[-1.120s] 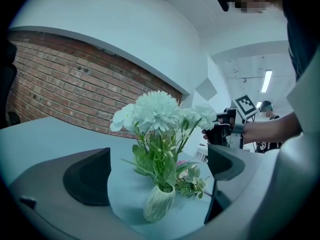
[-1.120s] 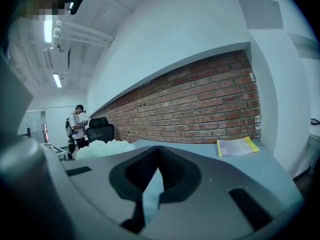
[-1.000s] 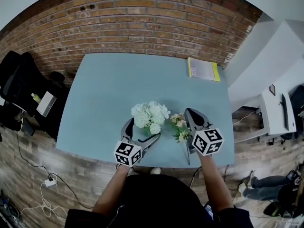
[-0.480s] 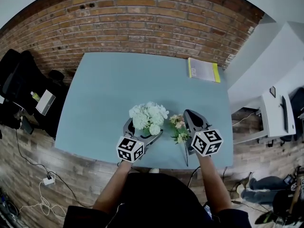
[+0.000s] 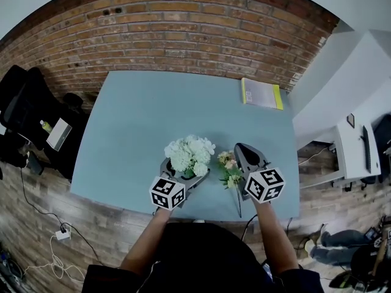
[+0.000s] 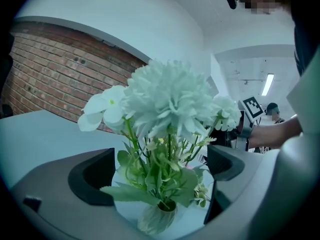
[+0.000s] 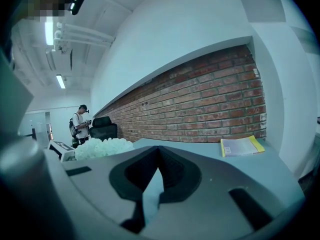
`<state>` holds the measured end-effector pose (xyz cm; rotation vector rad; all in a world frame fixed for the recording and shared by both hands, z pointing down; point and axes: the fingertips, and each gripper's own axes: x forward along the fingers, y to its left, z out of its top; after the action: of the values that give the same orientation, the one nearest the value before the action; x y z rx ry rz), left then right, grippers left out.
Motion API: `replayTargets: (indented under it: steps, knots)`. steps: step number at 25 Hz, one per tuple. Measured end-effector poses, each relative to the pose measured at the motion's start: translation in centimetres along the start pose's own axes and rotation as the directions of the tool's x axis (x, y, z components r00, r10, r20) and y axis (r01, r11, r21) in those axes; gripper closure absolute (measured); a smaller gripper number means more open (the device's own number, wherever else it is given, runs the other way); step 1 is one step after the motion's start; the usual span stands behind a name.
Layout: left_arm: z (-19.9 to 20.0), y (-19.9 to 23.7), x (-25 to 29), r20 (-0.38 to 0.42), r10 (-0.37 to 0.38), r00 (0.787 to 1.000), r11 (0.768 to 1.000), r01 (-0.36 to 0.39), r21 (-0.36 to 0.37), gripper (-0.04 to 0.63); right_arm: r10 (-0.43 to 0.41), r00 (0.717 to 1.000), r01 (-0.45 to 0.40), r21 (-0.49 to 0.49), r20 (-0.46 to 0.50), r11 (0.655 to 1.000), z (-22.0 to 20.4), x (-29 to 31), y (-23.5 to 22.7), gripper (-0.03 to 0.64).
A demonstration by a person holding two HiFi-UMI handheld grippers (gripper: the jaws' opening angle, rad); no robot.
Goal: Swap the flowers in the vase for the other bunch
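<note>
Backdrop, head view: brick wall [image 5: 183, 35] behind pale blue bench [image 5: 140, 115]; yellow-edged booklet [image 5: 261, 94] near far right corner.
Head view, near edge: white bunch [image 5: 190, 154] upright between the jaws of the left gripper [image 5: 186, 171]; pink bunch [image 5: 228, 167] lying on bench just beside right gripper [image 5: 241, 147].
Left gripper view: jaws apart on either side of glass vase [image 6: 157, 220] holding white bunch, pads clear of it.
Right gripper view: jaws closed together, nothing between; white bunch at left.
</note>
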<state>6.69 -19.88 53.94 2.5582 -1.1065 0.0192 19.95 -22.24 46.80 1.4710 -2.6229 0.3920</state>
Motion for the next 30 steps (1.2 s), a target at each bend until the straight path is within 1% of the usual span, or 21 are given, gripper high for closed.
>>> replayTargets:
  steps: [4, 7, 8, 12, 15, 18, 22, 30]
  knots:
    - [0.06, -0.29, 0.28, -0.008, -0.019, 1.000, 1.000, 0.019, -0.005, 0.011, 0.013, 1.000, -0.013, -0.002, 0.003, 1.000, 0.17, 0.11, 0.13, 0.612]
    - [0.14, -0.79, 0.52, -0.015, -0.045, 0.999, 0.999, 0.045, 0.012, 0.016, 0.039, 0.999, -0.039, -0.008, 0.019, 0.999, 0.42, -0.05, 0.36, 0.612]
    - [0.16, -0.87, 0.54, -0.017, -0.048, 0.999, 0.999, 0.048, 0.018, 0.025, 0.048, 0.999, -0.048, -0.007, 0.023, 0.999, 0.43, -0.09, 0.43, 0.612]
    - [0.12, -0.86, 0.57, -0.030, -0.048, 0.998, 0.997, 0.049, 0.053, 0.108, 0.058, 0.998, -0.058, -0.007, 0.025, 0.998, 0.34, -0.01, 0.51, 0.612]
    - [0.24, -0.65, 0.57, -0.033, -0.041, 0.999, 0.998, 0.042, 0.052, 0.143, 0.061, 0.998, -0.060, -0.017, 0.020, 0.998, 0.35, 0.12, 0.53, 0.612]
    - [0.29, -0.57, 0.37, -0.031, -0.040, 0.999, 0.998, 0.042, 0.047, 0.198, 0.060, 0.998, -0.059, -0.017, 0.019, 0.998, 0.25, 0.05, 0.43, 0.612]
    - [0.53, -0.51, 0.24, -0.036, -0.075, 0.997, 0.996, 0.076, 0.036, 0.229, 0.059, 0.998, -0.058, -0.020, 0.018, 0.998, 0.36, 0.12, 0.25, 0.612]
    - [0.84, -0.60, 0.16, -0.038, -0.072, 0.997, 0.995, 0.075, 0.065, 0.278, 0.051, 0.999, -0.051, -0.003, 0.001, 0.999, -0.20, 0.14, -0.27, 0.612]
